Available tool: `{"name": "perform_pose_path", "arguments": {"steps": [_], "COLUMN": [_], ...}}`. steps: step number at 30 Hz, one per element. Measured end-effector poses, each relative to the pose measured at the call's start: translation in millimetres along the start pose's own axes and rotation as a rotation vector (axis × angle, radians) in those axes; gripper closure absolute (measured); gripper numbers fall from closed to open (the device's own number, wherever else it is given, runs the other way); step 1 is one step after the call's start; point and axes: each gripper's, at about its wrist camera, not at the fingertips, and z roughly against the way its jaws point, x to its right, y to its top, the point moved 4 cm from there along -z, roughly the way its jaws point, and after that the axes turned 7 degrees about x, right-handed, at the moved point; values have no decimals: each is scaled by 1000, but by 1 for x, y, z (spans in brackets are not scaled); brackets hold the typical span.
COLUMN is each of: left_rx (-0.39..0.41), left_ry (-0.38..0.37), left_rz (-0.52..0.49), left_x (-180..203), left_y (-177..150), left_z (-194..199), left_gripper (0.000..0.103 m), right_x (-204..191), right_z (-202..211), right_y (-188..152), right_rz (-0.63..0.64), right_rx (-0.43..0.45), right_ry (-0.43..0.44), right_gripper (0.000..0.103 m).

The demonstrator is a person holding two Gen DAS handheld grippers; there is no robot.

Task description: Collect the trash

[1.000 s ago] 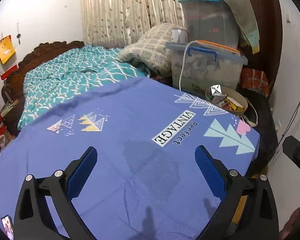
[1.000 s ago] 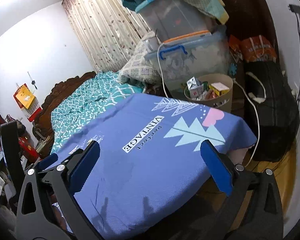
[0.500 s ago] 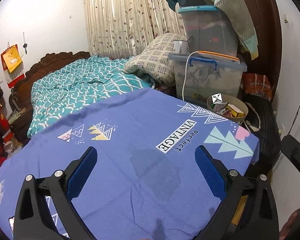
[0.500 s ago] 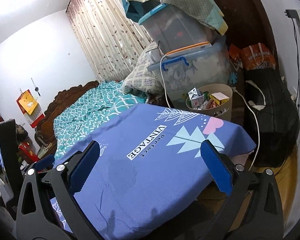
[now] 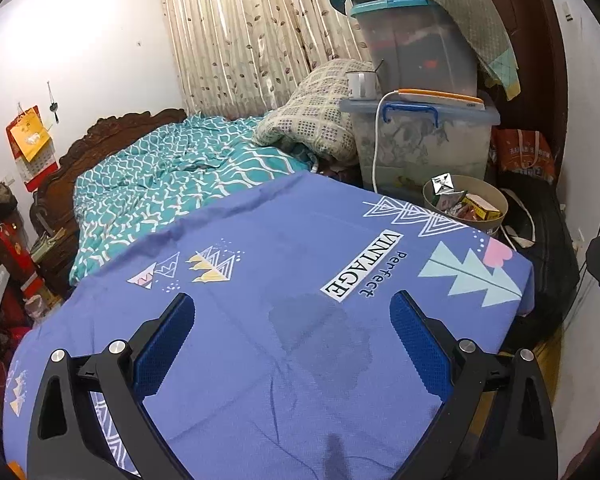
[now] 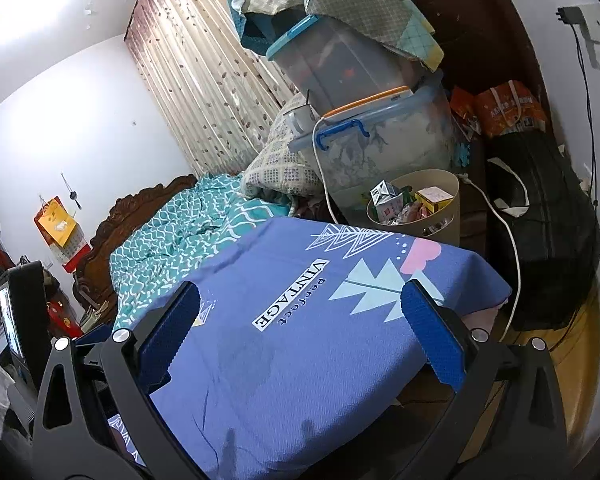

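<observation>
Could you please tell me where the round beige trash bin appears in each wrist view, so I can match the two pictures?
Left wrist: trash bin sits right of centre, past the far corner of the blue cloth.
Right wrist: trash bin lies just above centre-right, beyond the cloth's far edge.
Shared landmark: the blue-handled storage box right behind it.

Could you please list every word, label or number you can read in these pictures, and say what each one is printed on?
"VINTAGE": white label printed on the blue cloth.
"Perfect": beside that label, same cloth.
Orange bag: printed characters, too blurred to read.
Cartons in the wastebasket: print too small to read.
Wall calendar: no legible text.
</observation>
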Motion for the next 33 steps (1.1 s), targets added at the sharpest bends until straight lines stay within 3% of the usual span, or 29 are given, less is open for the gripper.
{"name": "perform_pose_path", "arguments": {"steps": [33], "left_rx": [-14], "left_ry": [33], "left_rz": [4], "left_x": [-4], "left_y": [-7], "left_z": [-5], "left_gripper": [9], "right_x": [-4], "right_z": [-4], "right_y": [-7], "right_rz": [10], "right_rx": [-11], "right_ry": [15], "right_gripper": [3]}}
